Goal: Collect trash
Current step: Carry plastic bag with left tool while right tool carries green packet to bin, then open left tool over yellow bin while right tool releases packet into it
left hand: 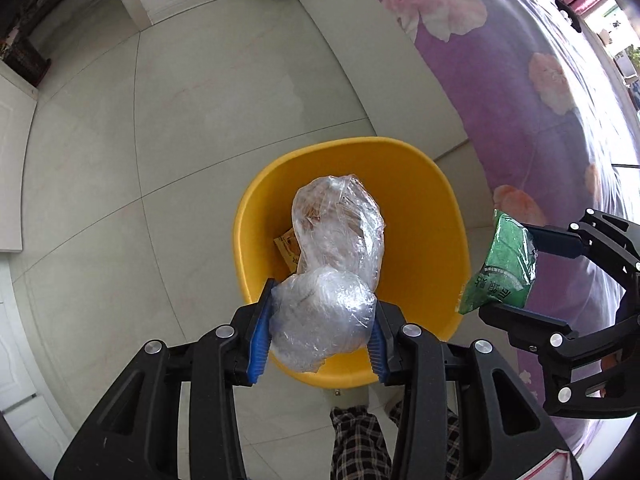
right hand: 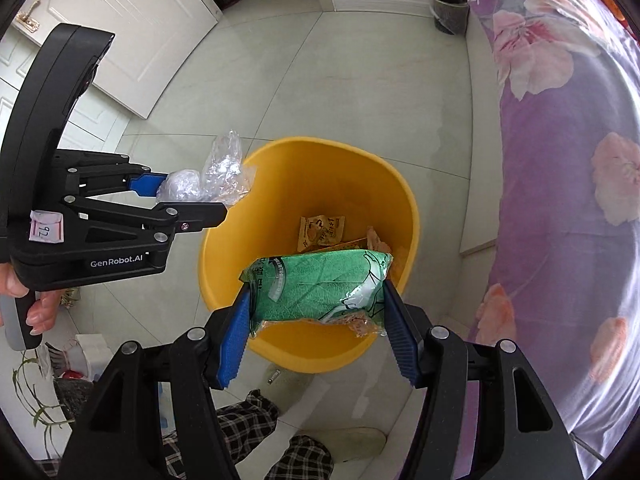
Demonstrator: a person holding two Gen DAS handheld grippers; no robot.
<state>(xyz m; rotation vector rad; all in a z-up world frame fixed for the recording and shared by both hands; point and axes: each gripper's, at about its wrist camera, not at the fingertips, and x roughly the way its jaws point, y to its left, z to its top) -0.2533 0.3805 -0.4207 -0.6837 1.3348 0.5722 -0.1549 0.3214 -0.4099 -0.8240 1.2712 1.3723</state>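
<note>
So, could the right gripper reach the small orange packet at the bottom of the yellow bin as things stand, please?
Probably not: the right gripper is already shut on the green packet, which hangs between it and the orange packet in the yellow bin.

Clear plastic bag (left hand: 336, 240) between left jaws hides most of the small packet (left hand: 287, 249) below; bag contents indistinct.
</note>
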